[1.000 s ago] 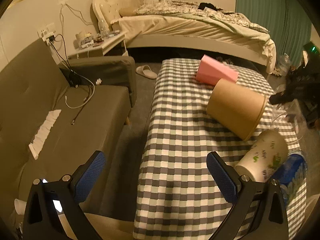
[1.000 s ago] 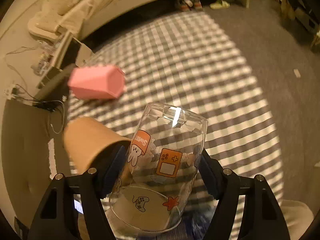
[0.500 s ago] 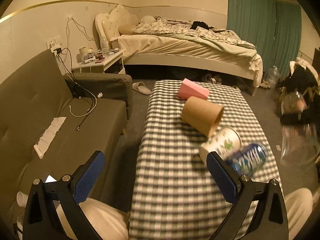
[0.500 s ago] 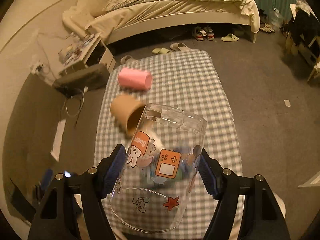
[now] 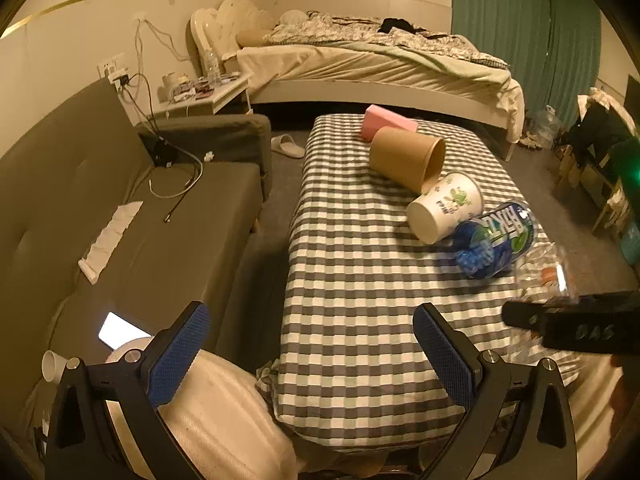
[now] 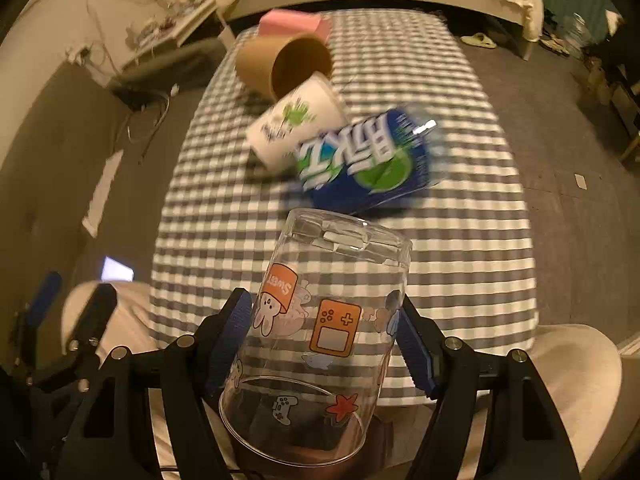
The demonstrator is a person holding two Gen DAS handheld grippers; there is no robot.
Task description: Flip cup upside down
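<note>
My right gripper (image 6: 324, 344) is shut on a clear glass cup (image 6: 320, 328) printed with cartoon stickers. It holds the cup in the air over the near end of the checkered table (image 6: 460, 248), base pointing away, open rim toward the camera. In the left wrist view the cup (image 5: 546, 270) shows blurred at the right edge, above the dark right gripper body. My left gripper (image 5: 310, 350) is open and empty, low at the table's near edge.
On the table lie a brown paper cup (image 5: 406, 158), a white printed cup (image 5: 444, 208), a blue-labelled bottle (image 5: 494, 238) and a pink box (image 5: 388, 122). A grey sofa (image 5: 120, 216) stands left, with a phone (image 5: 118, 330). A bed (image 5: 380, 64) is behind.
My right gripper has carried the cup back toward the near end of the table and lower. My left gripper has pulled back and down toward my lap.
</note>
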